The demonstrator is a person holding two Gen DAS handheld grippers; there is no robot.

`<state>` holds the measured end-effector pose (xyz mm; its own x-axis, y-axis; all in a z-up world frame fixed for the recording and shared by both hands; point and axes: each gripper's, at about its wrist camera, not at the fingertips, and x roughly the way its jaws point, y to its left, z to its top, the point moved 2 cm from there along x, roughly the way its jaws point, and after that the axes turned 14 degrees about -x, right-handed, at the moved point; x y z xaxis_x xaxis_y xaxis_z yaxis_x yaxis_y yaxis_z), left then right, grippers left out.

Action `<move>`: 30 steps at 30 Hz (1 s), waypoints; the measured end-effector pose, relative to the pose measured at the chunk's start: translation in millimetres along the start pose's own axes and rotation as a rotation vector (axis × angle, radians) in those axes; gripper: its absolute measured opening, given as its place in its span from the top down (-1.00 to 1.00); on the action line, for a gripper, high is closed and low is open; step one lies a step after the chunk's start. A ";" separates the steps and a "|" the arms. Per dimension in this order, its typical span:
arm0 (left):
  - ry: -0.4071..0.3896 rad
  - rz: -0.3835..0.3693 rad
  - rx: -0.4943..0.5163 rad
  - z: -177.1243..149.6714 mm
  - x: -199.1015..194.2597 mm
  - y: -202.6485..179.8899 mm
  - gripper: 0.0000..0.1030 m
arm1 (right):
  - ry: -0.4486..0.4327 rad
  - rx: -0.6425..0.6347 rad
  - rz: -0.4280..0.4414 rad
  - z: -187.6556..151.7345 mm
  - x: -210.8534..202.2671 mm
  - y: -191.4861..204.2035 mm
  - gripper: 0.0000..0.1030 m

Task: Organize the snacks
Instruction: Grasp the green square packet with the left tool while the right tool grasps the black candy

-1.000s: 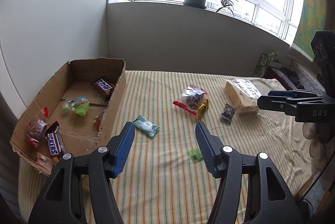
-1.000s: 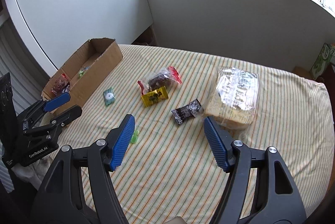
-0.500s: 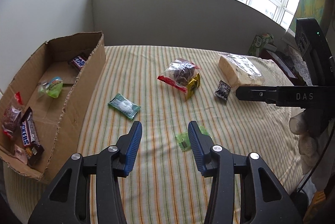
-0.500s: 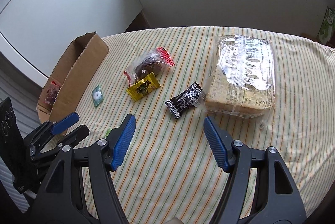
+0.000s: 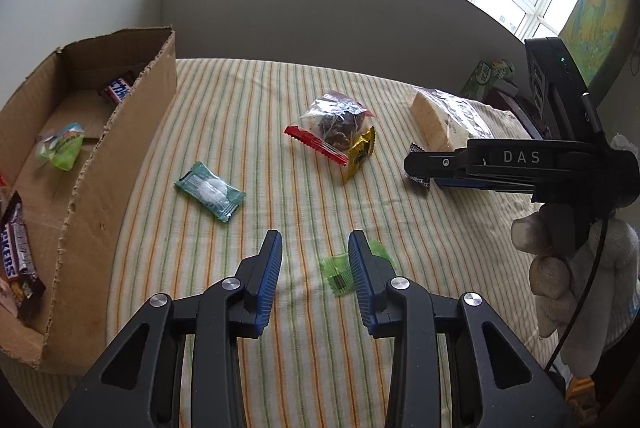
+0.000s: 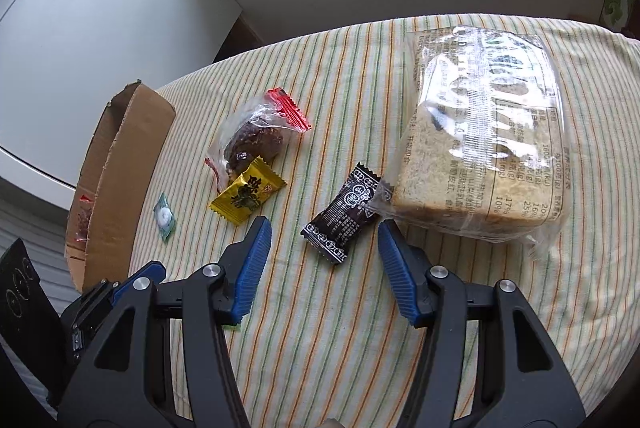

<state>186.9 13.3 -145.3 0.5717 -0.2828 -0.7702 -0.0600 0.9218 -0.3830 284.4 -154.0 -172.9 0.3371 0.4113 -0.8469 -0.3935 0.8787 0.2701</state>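
On the striped cloth [image 5: 248, 99], just ahead of the left gripper [image 5: 315, 254], lies a small green wrapper [image 5: 339, 274], partly hidden behind the right-hand finger; the jaws are closing with nothing between the pads, the wrapper off to one side. Under the right gripper [image 6: 324, 242], a black wrapper [image 6: 344, 214] sits on the cloth between and just beyond the blue tips; these jaws are closing too, not yet touching it. A gloved hand [image 5: 576, 276] holds that gripper. Beside the black wrapper, touching it, lies the bread [image 6: 486, 151] in its clear bag. Farther left are a yellow candy [image 6: 248, 191], resting against a red-edged bag [image 6: 258, 135], then a mint [image 5: 210, 191]. Beyond stands the box [image 5: 116, 163], holding a Snickers [image 5: 16, 248], a green packet [image 5: 62, 145] and another bar [image 5: 118, 89].
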 end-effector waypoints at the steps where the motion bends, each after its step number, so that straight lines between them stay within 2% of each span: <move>1: 0.004 0.004 -0.003 1.3 2.9 -0.1 0.36 | -0.001 -0.006 0.001 0.7 0.8 1.6 -0.15; 8: 0.075 -0.014 0.035 -4.8 21.2 -11.4 0.36 | -0.001 -0.030 0.000 1.1 3.2 3.8 -0.15; 12: 0.086 -0.023 0.096 -18.4 15.6 -23.6 0.36 | -0.005 -0.024 0.005 0.7 3.9 2.6 -0.15; 16: 0.071 -0.002 0.179 -38.5 8.8 -35.0 0.36 | -0.007 -0.035 0.000 -1.2 -0.5 -1.3 -0.15; 23: 0.016 0.079 0.256 -43.8 14.5 -48.5 0.36 | 0.001 -0.087 -0.055 0.2 3.2 8.8 -0.15; 28: 0.019 0.081 0.256 -43.8 20.8 -54.3 0.36 | 0.002 -0.082 -0.076 8.4 9.2 10.7 -0.15; 30: 0.023 0.078 0.236 -40.1 23.4 -53.8 0.43 | 0.007 -0.095 -0.093 11.1 12.0 13.6 -0.15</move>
<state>170.6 -53.6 -163.1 0.5535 -0.2120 -0.8054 0.0908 0.9766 -0.1947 292.6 -134.4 -174.3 0.3699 0.3274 -0.8695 -0.4405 0.8858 0.1461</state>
